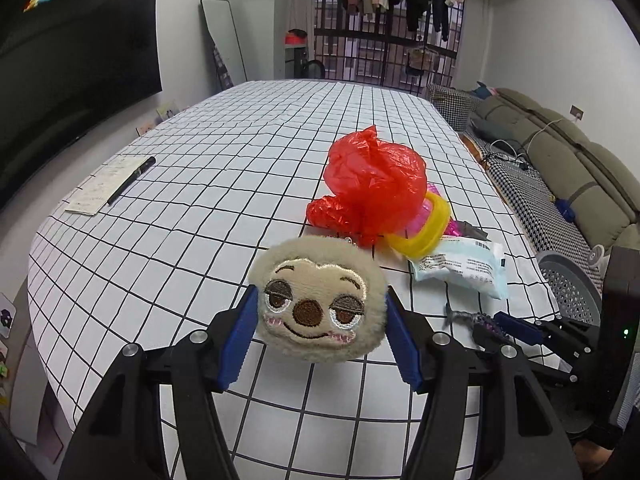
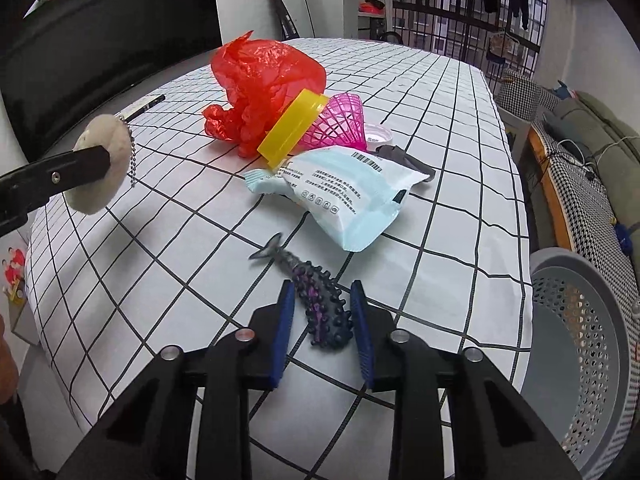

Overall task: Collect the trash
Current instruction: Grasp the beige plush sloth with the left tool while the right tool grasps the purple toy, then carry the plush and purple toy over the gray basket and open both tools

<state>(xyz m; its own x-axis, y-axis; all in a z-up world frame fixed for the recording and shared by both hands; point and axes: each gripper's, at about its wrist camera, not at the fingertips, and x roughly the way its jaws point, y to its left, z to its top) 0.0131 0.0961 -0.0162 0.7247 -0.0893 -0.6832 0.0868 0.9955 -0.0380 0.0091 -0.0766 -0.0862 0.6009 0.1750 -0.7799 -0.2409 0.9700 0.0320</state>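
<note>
Here we have the left gripper (image 1: 320, 320) clamped on the soft, light plush sloth (image 1: 318, 300) at lower centre; right gripper (image 2: 322, 320) fingers closed on the knobbly rubbery fish toy (image 2: 324, 312), lower centre, on the tabletop (image 2: 160, 240).

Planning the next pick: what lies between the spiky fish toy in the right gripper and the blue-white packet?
Only bare checked tablecloth lies between the spiky fish toy and the blue-white packet, seen in the right wrist view.

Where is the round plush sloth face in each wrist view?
Left wrist: plush sloth face at centre bottom, face-on, clamped between the left gripper fingers.
Right wrist: far left, edge-on, its ball chain hanging.
Shared landmark: red plastic bag, beyond it on the checked tablecloth.
</note>
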